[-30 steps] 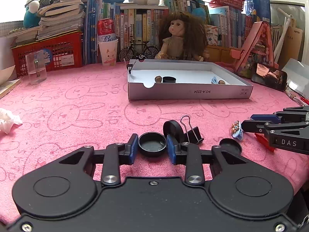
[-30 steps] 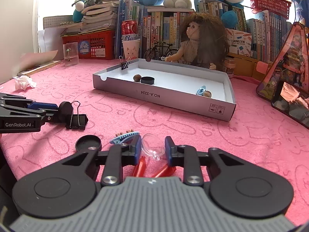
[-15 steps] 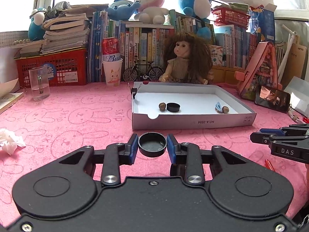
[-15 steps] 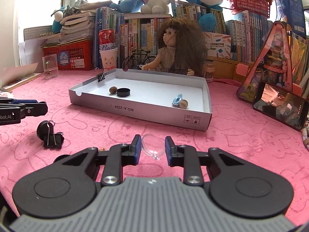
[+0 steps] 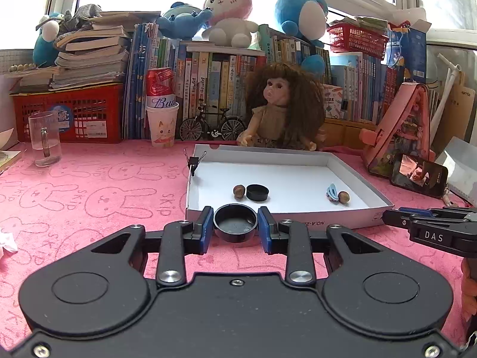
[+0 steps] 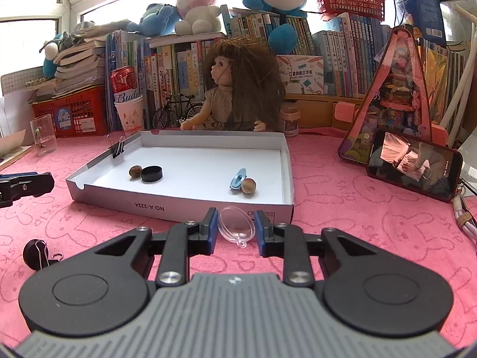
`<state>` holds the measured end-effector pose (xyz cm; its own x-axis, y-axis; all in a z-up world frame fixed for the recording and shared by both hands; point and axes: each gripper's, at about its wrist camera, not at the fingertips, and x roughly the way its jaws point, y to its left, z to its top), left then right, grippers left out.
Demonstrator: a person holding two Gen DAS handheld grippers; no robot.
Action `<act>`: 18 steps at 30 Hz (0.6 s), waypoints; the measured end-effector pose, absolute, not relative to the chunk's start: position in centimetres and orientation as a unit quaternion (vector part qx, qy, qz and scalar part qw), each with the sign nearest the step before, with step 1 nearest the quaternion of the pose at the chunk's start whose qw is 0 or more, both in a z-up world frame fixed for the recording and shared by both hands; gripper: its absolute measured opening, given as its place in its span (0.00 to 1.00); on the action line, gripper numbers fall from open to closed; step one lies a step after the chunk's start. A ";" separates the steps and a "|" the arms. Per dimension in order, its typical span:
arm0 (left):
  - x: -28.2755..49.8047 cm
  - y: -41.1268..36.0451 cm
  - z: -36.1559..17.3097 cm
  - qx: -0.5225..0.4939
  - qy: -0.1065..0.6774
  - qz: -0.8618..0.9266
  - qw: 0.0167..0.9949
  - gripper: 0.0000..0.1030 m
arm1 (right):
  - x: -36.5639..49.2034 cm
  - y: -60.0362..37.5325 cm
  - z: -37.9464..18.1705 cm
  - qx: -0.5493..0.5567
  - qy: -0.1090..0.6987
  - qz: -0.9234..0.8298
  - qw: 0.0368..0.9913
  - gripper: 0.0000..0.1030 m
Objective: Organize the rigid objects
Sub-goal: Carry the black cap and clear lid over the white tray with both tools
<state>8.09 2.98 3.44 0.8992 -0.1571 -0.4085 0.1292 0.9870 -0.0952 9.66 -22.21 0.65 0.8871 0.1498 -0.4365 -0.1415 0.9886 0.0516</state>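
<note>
Nearest: left hand-held gripper [image 5: 235, 229] clamped on a black cap [image 5: 235, 226], open side up, carried clear of the pink surface [image 5: 89, 203]; right hand-held gripper [image 6: 234, 228] clamped on a clear plastic dome [image 6: 235, 227], tilted; both just short of the white tray [image 6: 179, 207], probably for dropping in; inside it: two nuts, another black cap [image 6: 152, 173], blue clip [image 6: 237, 180]; binder clip [image 6: 37, 253] left loose, near left.

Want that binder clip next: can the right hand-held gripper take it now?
Probably not yet: the right hand-held gripper is shut on a clear cup, and the binder clip lies off to its left.
</note>
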 end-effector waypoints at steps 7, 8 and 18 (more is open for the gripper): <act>9.9 2.6 3.5 -0.032 0.215 -0.073 0.973 0.29 | 10.8 -22.2 1.0 0.015 0.221 0.069 0.973 0.30; 10.2 2.6 3.5 -0.033 0.216 -0.072 0.973 0.29 | 11.0 -22.2 1.0 0.016 0.221 0.068 0.973 0.30; 13.6 2.4 3.3 -0.045 0.226 -0.064 0.971 0.29 | 13.5 -22.4 1.0 0.039 0.224 0.056 0.972 0.30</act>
